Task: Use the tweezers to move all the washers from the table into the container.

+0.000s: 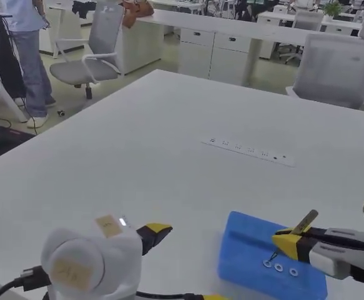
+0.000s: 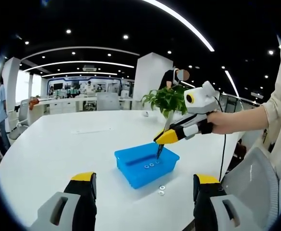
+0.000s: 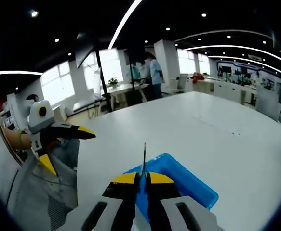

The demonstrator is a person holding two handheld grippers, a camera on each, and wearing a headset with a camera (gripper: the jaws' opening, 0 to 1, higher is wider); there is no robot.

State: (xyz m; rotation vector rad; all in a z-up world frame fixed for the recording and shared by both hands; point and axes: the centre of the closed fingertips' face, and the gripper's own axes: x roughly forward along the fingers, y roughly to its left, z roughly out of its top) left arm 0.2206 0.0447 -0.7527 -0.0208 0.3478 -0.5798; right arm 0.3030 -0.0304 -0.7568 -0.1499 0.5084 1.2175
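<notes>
A blue container (image 1: 250, 259) sits on the white table near me, with three washers (image 1: 279, 268) lying in it. My right gripper (image 1: 283, 242) is shut on thin tweezers (image 1: 273, 255), whose tips point down into the container just above the washers. The left gripper view shows the same tweezers (image 2: 159, 150) over the container (image 2: 130, 171), and two more washers (image 2: 161, 189) on the table in front of it. My left gripper (image 1: 183, 264) is open and holds nothing, left of the container. In the right gripper view the tweezers (image 3: 144, 161) stick out over the container (image 3: 183, 185).
A power strip (image 1: 247, 150) lies flat in the white table (image 1: 138, 156) beyond the container. Office chairs (image 1: 94, 56) and desks stand past the far edge, and a person (image 1: 25, 56) stands at the back left. A potted plant (image 2: 167, 100) stands behind the right gripper.
</notes>
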